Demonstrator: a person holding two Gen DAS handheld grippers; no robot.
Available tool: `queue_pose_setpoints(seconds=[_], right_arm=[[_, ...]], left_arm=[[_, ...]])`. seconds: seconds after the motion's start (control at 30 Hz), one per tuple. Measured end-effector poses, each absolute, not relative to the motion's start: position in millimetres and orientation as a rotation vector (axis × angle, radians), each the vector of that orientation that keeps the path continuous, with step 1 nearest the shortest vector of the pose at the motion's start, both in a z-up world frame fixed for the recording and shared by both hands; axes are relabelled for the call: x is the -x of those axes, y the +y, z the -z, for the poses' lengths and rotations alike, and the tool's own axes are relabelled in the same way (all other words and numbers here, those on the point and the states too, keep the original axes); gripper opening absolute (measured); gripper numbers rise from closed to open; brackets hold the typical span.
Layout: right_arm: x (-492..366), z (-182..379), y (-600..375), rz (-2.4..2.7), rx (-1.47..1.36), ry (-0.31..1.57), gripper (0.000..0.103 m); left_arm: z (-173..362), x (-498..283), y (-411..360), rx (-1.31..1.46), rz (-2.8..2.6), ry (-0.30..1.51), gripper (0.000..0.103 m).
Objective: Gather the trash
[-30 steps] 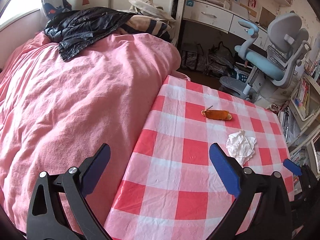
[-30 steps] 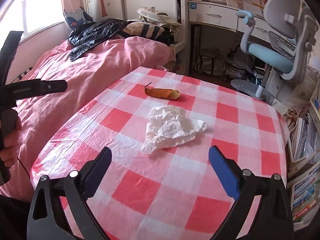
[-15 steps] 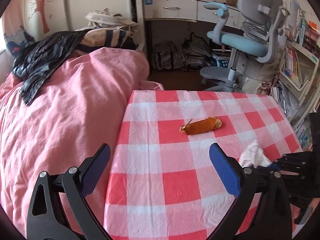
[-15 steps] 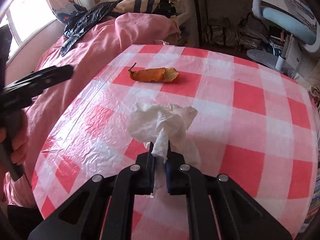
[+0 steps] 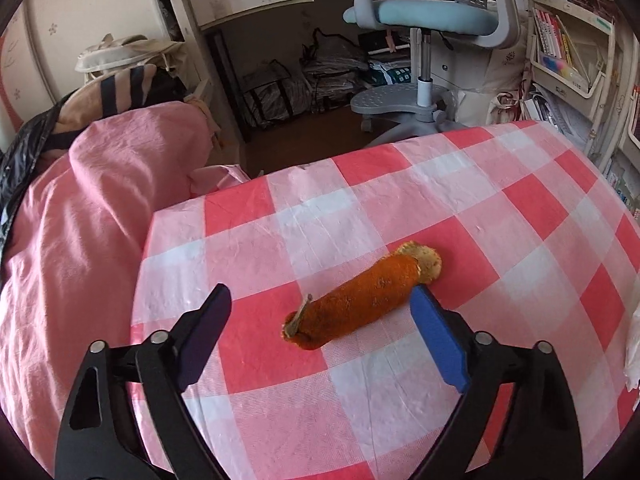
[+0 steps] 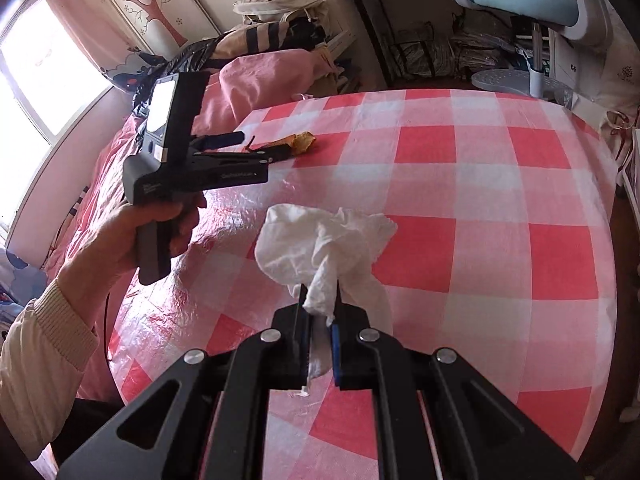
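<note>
Left wrist view: red-and-white checked table (image 5: pixel 400 196) filling the foreground, with a pink-covered bed (image 5: pixel 80 220) hard against its left edge and a blue-grey office chair (image 5: pixel 424 16) on the floor beyond its far edge. Orange peel (image 5: pixel 360 300), rolled into a rough tube with a dry stem at the near end and pale pith at the far end, lying toward the table's far left corner. Left gripper (image 5: pixel 320 312) spread wide, jaws just closing in, peel between the blue pads, right pad just beside it, left pad apart; nothing gripped. Only a white sliver of tissue (image 5: pixel 633 344) at the picture's right edge. Right wrist view: right gripper (image 6: pixel 318 320) pressed together on a twisted tail of the crumpled white tissue (image 6: pixel 320 240), bulk of it bunched ahead of the jaws over the table's middle. Left hand (image 6: pixel 132 236) with cream sleeve (image 6: pixel 44 332) around the other tool's handle, at the table's left edge; tool body hiding most of the peel (image 6: pixel 302 141), pale end alone showing. Black plastic bag (image 6: pixel 180 60) on the bed behind, barely visible from the left wrist.
</note>
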State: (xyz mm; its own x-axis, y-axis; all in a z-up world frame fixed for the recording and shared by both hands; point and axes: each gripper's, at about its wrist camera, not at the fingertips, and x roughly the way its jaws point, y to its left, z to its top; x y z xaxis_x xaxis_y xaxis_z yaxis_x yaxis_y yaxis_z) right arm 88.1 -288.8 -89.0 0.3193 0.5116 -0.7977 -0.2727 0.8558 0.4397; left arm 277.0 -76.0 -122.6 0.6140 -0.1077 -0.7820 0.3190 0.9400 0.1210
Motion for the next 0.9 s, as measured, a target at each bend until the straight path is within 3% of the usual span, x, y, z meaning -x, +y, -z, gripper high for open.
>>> queue_pose_setpoints(seconds=[0.1,0.17,0.2,0.53,0.9], right_arm=[[-90,87,-285,-0.539,-0.245,1.128,0.009],[-90,87,-281,-0.544,-0.243,1.125,0.009],[-89,87,-282,-0.546,-0.243,1.124,0.009],[-75,69,-285,-0.501,-0.226,1.05,0.009],[-8,13,-294,-0.479,-0.209,0.842,0.009]], left_arm=[[127,-278,-79,-0.202,0.324,0.914,0.056],[125,-276,-82,-0.193,0.343,0.936,0.023],[123,-274,-82,-0.183,0.346,0.955,0.02],[90,-171,-73,-0.059,0.296,1.005,0.018],[30,-42,-61,0.045,0.16,0.856,0.018]])
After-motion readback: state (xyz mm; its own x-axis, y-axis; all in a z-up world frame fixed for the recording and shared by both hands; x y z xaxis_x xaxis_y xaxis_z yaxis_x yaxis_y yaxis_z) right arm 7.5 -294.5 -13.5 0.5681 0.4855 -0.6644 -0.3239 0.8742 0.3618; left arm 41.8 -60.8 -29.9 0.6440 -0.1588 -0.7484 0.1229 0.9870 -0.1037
